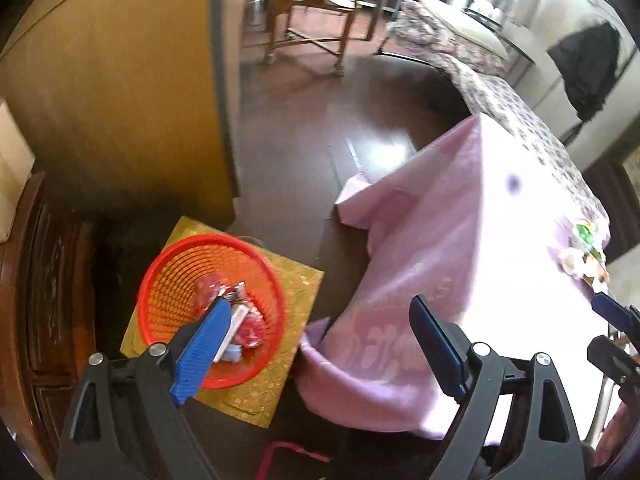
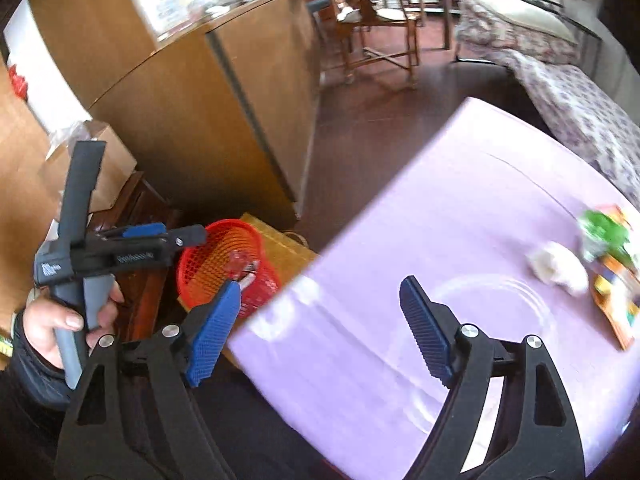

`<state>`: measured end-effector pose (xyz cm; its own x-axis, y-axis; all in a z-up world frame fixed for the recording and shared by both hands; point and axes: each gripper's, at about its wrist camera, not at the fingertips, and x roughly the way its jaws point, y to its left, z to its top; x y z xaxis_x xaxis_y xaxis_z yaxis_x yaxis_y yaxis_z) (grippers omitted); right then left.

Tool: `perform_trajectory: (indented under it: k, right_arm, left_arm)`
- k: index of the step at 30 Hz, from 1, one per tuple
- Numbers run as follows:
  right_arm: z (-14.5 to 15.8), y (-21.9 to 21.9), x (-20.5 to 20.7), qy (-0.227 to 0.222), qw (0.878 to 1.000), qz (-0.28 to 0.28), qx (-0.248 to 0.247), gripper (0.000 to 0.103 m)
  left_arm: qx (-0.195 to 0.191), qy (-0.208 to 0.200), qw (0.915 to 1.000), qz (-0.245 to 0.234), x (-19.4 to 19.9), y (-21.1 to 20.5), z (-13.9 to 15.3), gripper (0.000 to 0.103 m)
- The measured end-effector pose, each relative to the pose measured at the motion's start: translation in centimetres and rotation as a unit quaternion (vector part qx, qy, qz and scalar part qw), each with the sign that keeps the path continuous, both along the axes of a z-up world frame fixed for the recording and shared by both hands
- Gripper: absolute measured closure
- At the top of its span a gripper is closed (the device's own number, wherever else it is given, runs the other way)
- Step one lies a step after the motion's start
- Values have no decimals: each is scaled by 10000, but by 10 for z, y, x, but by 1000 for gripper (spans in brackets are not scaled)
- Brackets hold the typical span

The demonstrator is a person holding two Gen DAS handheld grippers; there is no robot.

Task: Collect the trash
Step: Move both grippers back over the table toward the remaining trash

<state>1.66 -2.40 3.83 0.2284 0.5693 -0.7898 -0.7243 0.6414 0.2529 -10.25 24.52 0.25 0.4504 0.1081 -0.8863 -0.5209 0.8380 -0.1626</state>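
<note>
Both pairs of fingers stand spread with nothing between them: the left gripper [image 1: 316, 344] over the gap between the bin [image 1: 212, 312] and the tabletop [image 1: 480, 240], the right gripper [image 2: 316, 328] over the tabletop's near edge. Some wrappers already lie in the bin, which sits low on a gold box [image 1: 296, 280], behind the left fingers' left tip. Ahead and to the right of the right fingers, well apart from them, the remaining trash waits in a cluster on the lilac cloth: a white wad [image 2: 560, 266], a green wrapper [image 2: 604, 232] and an orange pack [image 2: 618, 308] whose long axis runs roughly toward the fingers. By my judgement the right hand is nearer the cluster, and the white wad is its closest piece.
</note>
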Motion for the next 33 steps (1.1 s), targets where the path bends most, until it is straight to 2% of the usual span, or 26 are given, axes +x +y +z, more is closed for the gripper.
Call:
perform_trajectory:
  k: [4,13,25,33]
  right_arm:
    - [-7,-46,17,15,9993,-380,-13,24]
    - [-24,-114,45,-18,9953,-968,-95,24]
    - [-47,-176,79,177,9856,-1661,257,24]
    - [-59,-203,97,183,9777,-2088,108,24]
  left_arm:
    - [-29,15,9998,-188,20,-28,4,13]
    - [93,123,9974,-711,60,-83,2,13]
    - [210,262,9895,-1409,124,-160,-13,13]
    - [132,286,9841,-1750,156,-200,-24,13]
